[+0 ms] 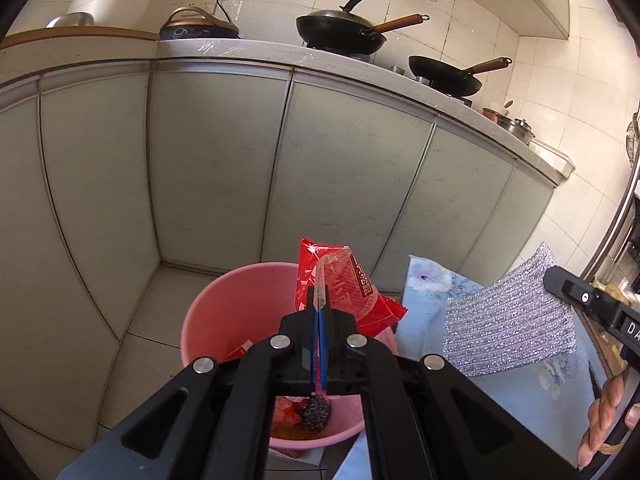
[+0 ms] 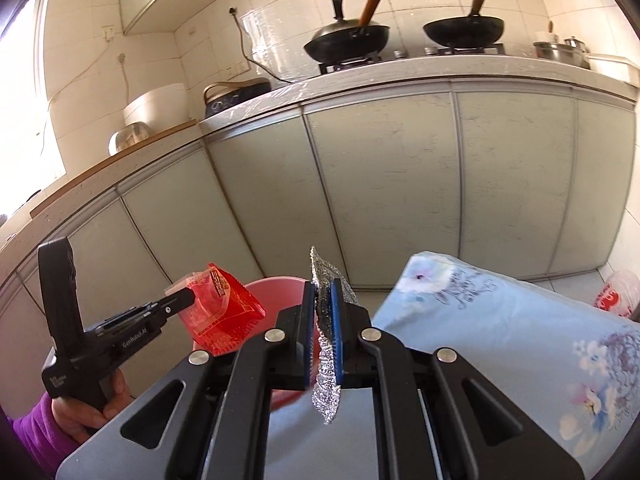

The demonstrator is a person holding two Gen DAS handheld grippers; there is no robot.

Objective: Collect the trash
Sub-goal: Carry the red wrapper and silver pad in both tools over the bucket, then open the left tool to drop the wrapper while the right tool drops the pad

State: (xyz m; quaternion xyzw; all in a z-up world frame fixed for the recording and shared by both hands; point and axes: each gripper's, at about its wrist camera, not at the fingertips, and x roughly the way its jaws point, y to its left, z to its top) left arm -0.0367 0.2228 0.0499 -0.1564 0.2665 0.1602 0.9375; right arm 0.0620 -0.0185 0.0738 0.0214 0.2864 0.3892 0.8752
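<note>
My left gripper point(image 1: 319, 300) is shut on a red snack wrapper point(image 1: 344, 288) and holds it above a pink bucket point(image 1: 224, 312) on the floor. The bucket holds a steel wool ball point(image 1: 314, 414) and red scraps. My right gripper point(image 2: 322, 300) is shut on a silver glittery cloth point(image 2: 326, 368); the cloth also shows in the left wrist view point(image 1: 508, 320), over the table. The right wrist view shows the left gripper point(image 2: 182, 300) holding the wrapper point(image 2: 220, 316) over the bucket point(image 2: 276, 284).
A table with a light blue flowered cloth point(image 2: 500, 320) stands right of the bucket. Grey cabinet doors point(image 1: 220, 160) lie behind, under a counter with two woks point(image 1: 340, 32). A red and white plastic bag point(image 2: 616, 292) lies on the floor at far right.
</note>
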